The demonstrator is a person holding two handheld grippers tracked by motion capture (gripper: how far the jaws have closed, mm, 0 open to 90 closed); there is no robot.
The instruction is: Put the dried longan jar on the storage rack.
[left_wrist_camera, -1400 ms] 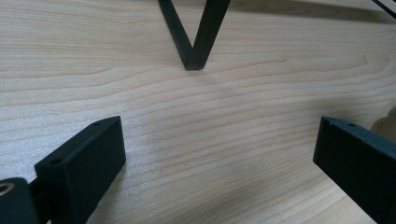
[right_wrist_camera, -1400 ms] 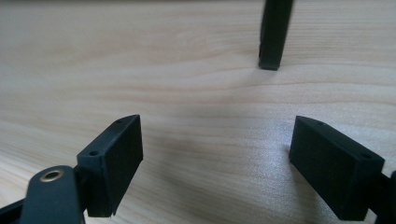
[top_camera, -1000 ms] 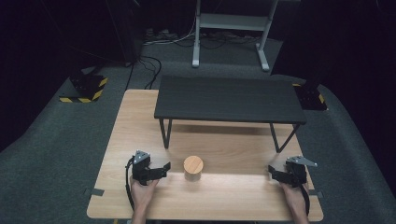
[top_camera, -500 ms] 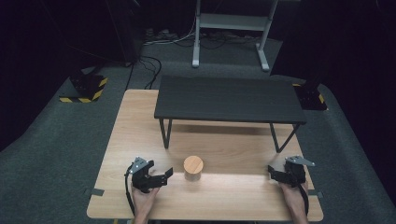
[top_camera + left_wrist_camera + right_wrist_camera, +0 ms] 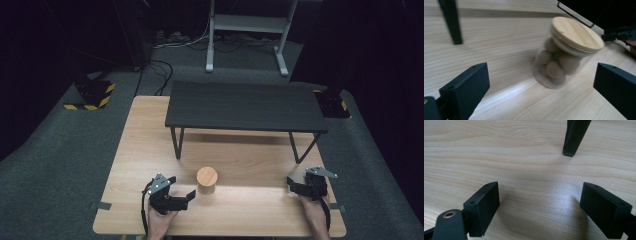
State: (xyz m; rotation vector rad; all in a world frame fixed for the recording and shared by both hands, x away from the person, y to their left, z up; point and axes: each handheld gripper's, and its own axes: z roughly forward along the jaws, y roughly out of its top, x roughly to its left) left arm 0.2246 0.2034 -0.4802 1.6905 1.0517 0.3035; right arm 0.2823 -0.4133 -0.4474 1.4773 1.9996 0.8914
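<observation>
Our left gripper [image 5: 181,194] sits at the lower left of the high view, its fingers [image 5: 465,90] spread wide and empty. The jar [image 5: 564,53] of brown balls stands just beyond them, apart, near the lower middle of the bench [image 5: 145,150]. Our right gripper [image 5: 296,187] rests at the lower right, fingers [image 5: 484,206] wide open over bare wood, near a rack [image 5: 244,106] leg [image 5: 574,136].
</observation>
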